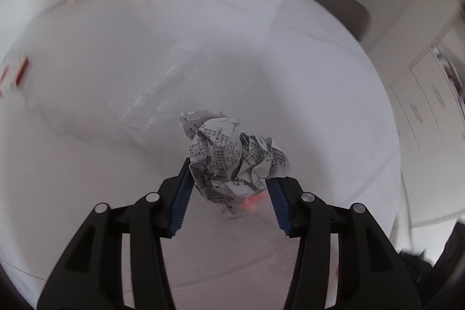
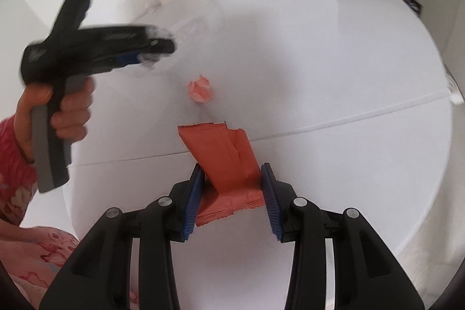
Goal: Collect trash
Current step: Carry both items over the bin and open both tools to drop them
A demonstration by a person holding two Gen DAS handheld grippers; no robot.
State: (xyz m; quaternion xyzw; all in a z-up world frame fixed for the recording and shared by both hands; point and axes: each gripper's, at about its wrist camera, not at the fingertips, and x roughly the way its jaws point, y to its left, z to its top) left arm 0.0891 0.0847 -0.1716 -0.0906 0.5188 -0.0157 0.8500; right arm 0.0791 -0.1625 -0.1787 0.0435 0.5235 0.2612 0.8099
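L gripper [image 1: 229, 179] pinches crumpled printed paper [image 1: 232, 156] above white table [image 1: 319, 106]. R gripper [image 2: 231, 188] pinches red wrapper [image 2: 226, 161]; pink wad [image 2: 200, 91] lies on table beyond.

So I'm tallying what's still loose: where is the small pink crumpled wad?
In the right wrist view the pink wad lies on the white table, beyond the red wrapper held by the right gripper.

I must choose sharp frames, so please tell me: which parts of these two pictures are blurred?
Left wrist view: the paper ball is sharp, the table behind smeared. Right wrist view: the red wrapper is sharp, the left gripper blurred.
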